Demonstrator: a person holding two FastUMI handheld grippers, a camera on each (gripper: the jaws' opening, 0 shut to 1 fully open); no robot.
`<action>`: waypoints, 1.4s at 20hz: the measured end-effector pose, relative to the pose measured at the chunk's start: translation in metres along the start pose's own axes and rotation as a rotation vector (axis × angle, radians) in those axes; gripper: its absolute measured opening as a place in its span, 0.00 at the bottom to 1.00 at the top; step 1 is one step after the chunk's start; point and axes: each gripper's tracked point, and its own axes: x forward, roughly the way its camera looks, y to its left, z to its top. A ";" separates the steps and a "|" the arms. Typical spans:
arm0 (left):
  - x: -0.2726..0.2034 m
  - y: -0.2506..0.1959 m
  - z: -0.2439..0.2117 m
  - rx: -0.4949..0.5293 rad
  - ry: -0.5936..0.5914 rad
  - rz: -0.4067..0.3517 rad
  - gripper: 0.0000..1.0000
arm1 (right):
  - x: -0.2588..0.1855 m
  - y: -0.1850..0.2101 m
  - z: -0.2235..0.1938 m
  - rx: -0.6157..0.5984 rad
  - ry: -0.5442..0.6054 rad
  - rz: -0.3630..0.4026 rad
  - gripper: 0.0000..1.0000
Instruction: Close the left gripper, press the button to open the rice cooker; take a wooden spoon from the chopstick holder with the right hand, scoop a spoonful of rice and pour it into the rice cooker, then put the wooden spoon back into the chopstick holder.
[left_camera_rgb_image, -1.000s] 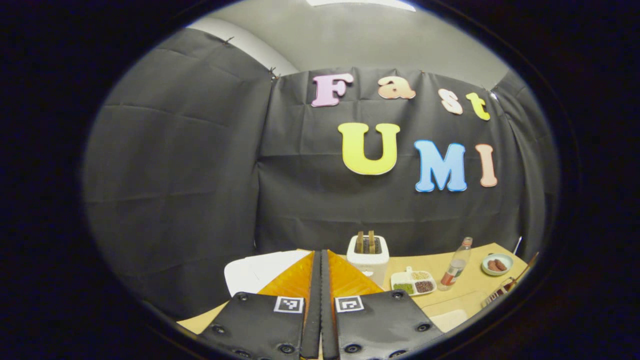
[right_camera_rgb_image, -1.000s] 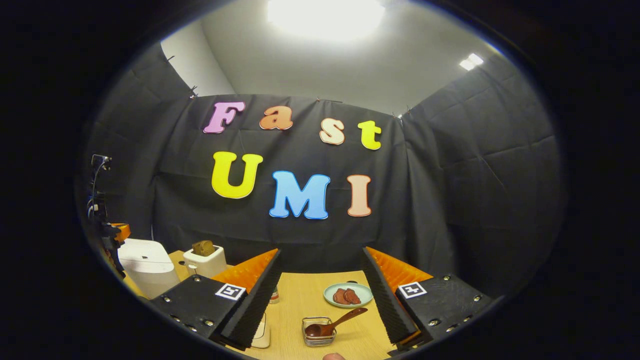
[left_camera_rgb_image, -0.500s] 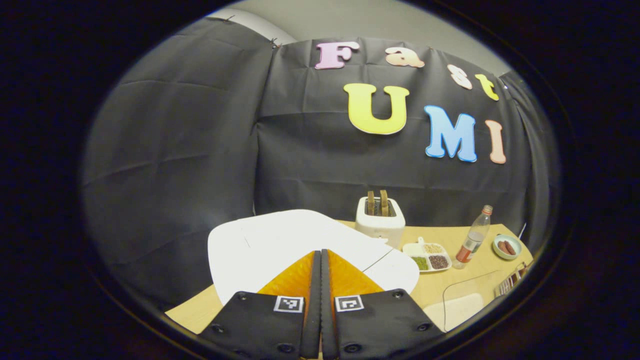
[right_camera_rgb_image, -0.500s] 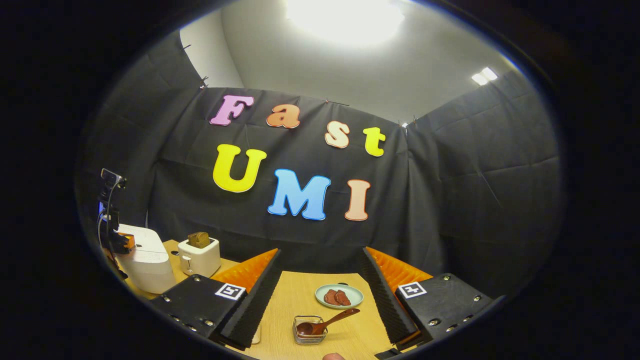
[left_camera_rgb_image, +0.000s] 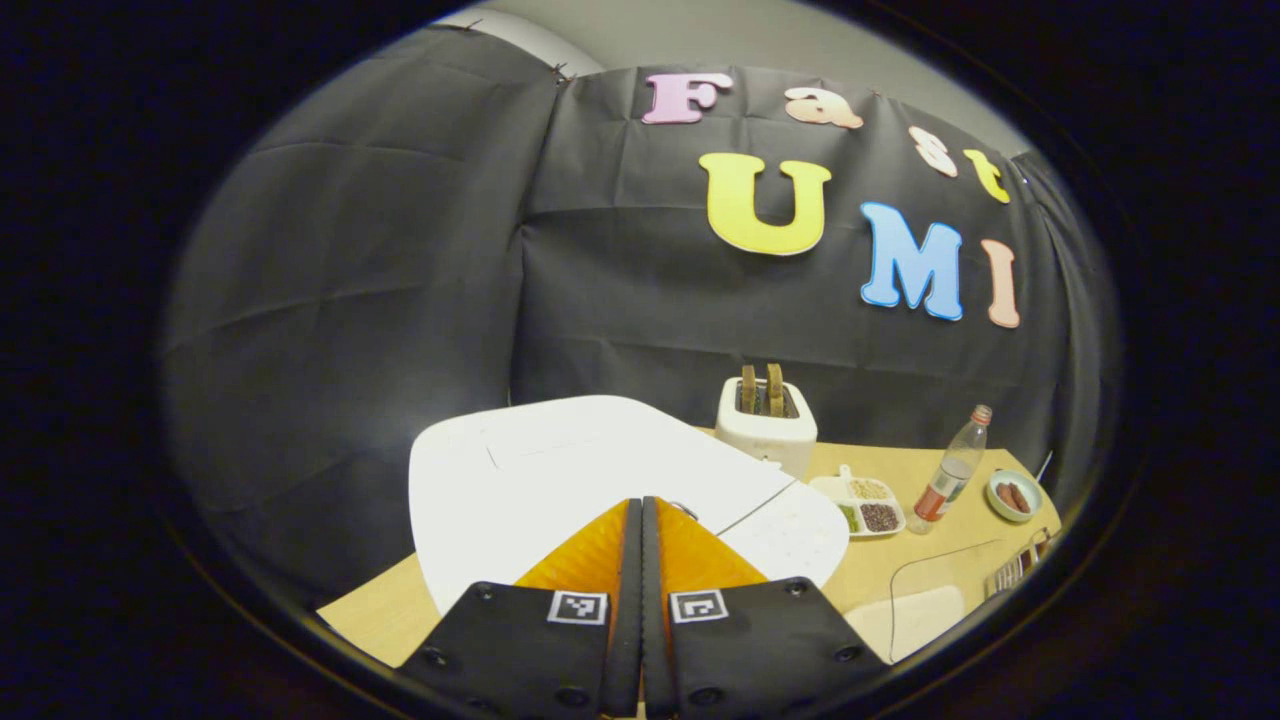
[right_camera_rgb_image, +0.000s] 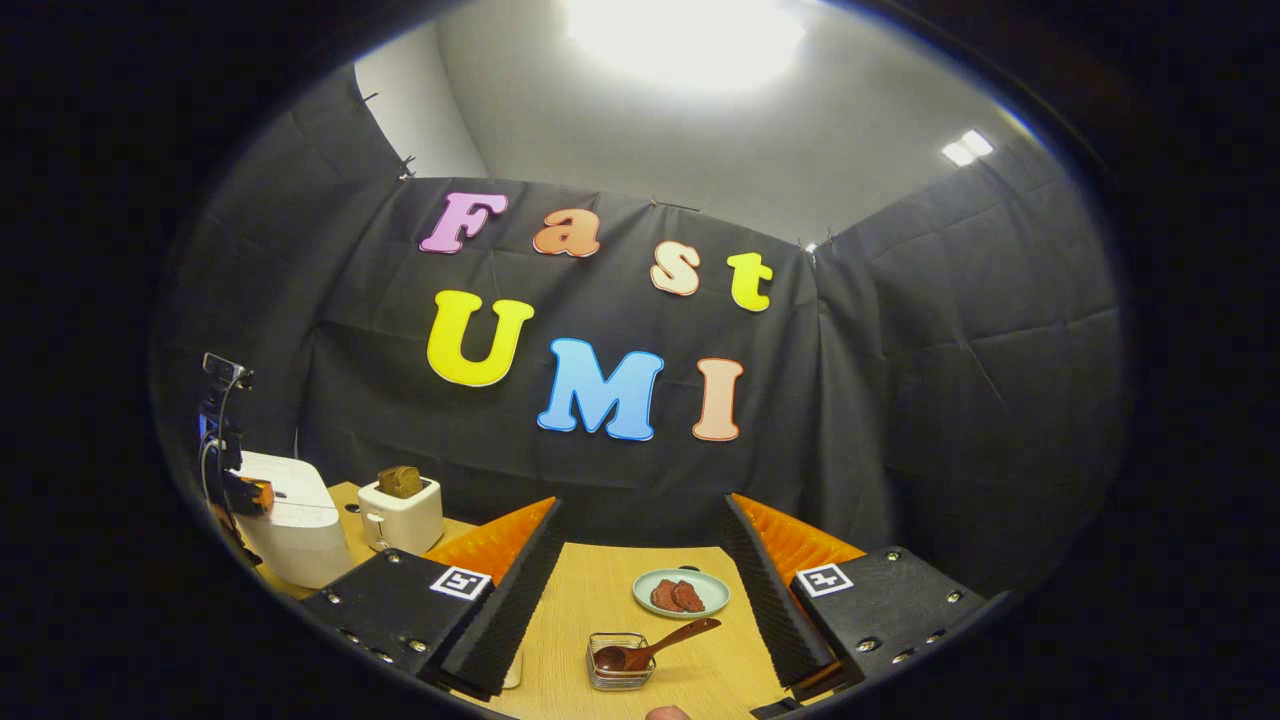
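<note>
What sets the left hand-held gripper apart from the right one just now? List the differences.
1. The left hand-held gripper is shut, fingers together; the right hand-held gripper is open, with a wide gap.
2. The left points at the white rice cooker, right over its lid; the right points at the wooden spoon in its wire holder, hanging above the table.
Neither holds anything.

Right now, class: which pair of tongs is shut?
The left tongs, fingers pressed together above the white rice cooker; the right tongs stand wide apart.
</note>
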 end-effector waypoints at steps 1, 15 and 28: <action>-0.005 0.001 0.015 0.000 -0.043 0.012 0.10 | 0.000 -0.002 -0.002 0.006 -0.001 0.001 0.95; -0.124 -0.030 0.170 -0.015 -0.382 0.003 0.53 | 0.029 -0.024 -0.014 0.079 -0.005 0.066 0.95; -0.240 -0.088 0.200 0.048 -0.465 -0.094 0.96 | 0.089 -0.060 -0.091 0.190 0.118 0.076 0.95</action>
